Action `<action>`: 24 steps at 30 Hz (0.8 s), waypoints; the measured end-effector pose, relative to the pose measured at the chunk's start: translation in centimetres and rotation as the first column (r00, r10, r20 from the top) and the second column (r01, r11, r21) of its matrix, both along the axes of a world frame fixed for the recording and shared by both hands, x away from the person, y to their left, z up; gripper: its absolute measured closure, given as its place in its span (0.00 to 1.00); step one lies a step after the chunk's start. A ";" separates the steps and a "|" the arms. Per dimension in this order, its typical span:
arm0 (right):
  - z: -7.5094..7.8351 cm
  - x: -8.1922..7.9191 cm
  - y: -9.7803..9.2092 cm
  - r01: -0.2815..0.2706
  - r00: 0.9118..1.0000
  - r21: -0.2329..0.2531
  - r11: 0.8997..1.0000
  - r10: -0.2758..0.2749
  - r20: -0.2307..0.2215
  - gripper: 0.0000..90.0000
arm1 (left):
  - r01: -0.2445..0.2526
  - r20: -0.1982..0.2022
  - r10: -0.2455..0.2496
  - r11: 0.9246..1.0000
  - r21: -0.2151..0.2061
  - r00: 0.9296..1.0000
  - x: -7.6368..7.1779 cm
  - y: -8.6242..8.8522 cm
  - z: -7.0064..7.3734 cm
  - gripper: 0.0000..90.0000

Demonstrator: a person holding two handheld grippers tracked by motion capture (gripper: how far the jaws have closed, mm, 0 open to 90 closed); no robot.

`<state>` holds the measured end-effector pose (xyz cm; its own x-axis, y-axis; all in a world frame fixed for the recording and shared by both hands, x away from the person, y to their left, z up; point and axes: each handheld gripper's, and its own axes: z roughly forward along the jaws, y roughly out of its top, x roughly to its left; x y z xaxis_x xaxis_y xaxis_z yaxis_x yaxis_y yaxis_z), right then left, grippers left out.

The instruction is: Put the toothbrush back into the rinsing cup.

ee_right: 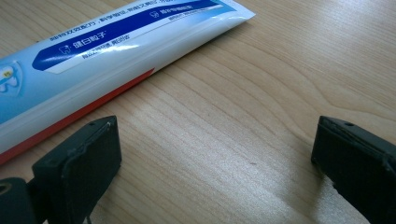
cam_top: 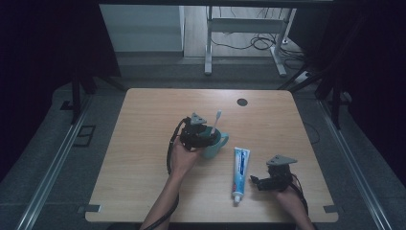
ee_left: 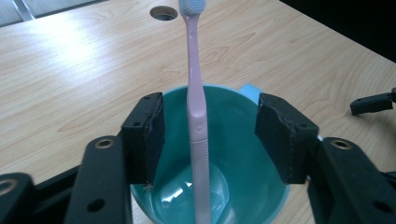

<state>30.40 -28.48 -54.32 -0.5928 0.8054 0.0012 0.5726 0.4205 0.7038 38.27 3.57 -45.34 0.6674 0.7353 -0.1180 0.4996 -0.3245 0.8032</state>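
Spread left tongs (ee_left: 209,140) flank our toothbrush (ee_left: 196,116) in the cup (ee_left: 233,154); right tongs (ee_right: 215,163), spread, should straddle the toothpaste (ee_right: 93,51) squarely.

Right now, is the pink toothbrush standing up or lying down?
Standing up. The pink plastic toothbrush leans upright inside the teal cup, bristles on top, between the open left gripper's fingers.

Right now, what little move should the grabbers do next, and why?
Probably lift the left gripper up and away: its jaws stand open on both sides of the toothbrush, which already stands in the teal cup. The right gripper waits open beside the toothpaste tube.
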 end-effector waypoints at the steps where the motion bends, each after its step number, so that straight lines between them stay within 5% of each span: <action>1: 0.0 0.0 0.0 0.000 1.000 0.000 1.000 0.000 0.000 0.01 | 0.001 0.000 -0.001 1.000 0.001 1.000 -0.1 0.0 0.1 0.45; 24: 0.0 0.0 0.0 0.000 1.000 0.001 1.000 0.000 -0.001 0.01 | 0.003 0.010 -0.003 1.000 -0.014 1.000 -2.3 1.7 1.8 0.20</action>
<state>30.38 -28.47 -54.31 -0.5926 0.8055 0.0029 0.5734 0.4193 0.7038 35.97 5.23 -43.49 0.6706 0.7318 -0.1217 0.4907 -0.3145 0.8126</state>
